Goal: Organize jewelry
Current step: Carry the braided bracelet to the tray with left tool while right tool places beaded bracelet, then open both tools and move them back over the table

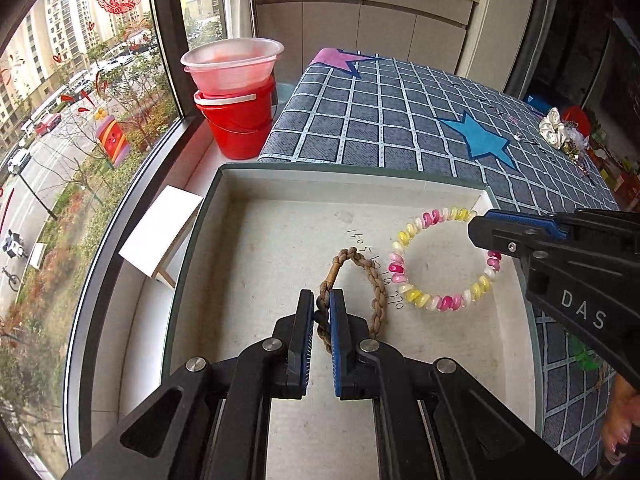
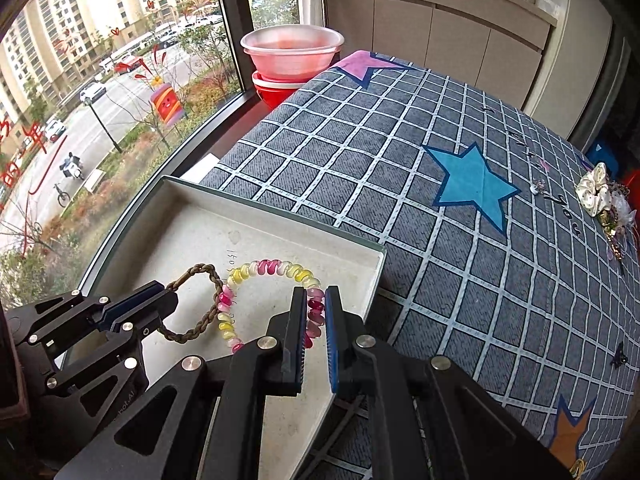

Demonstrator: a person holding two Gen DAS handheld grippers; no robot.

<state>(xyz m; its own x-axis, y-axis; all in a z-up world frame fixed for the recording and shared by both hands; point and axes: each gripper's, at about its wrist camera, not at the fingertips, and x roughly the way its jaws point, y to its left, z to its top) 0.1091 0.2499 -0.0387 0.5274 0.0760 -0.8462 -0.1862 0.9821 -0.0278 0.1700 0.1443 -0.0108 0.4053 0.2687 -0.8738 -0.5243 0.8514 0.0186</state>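
Observation:
A shallow grey-white box (image 1: 280, 188) (image 2: 360, 246) lies on the checked cloth by the window. Over its floor my left gripper (image 1: 321, 300) (image 2: 162, 290) is shut on a brown braided band (image 1: 376, 280) (image 2: 204, 312). Just to the right my right gripper (image 2: 316, 298) (image 1: 478, 226) is shut on a pink, yellow and white coil bracelet (image 1: 416, 296) (image 2: 276, 268). Both rings hang from the pads inside the box, side by side and close together. Whether they touch the box floor I cannot tell.
A blue-star checked tablecloth (image 1: 400, 120) (image 2: 440, 240) covers the table. A pile of remaining jewelry with a white scrunchie (image 1: 558, 130) (image 2: 598, 192) sits at its far right. A red bucket (image 1: 240, 124) holding a clear bowl (image 2: 292, 52) stands on the sill by the window.

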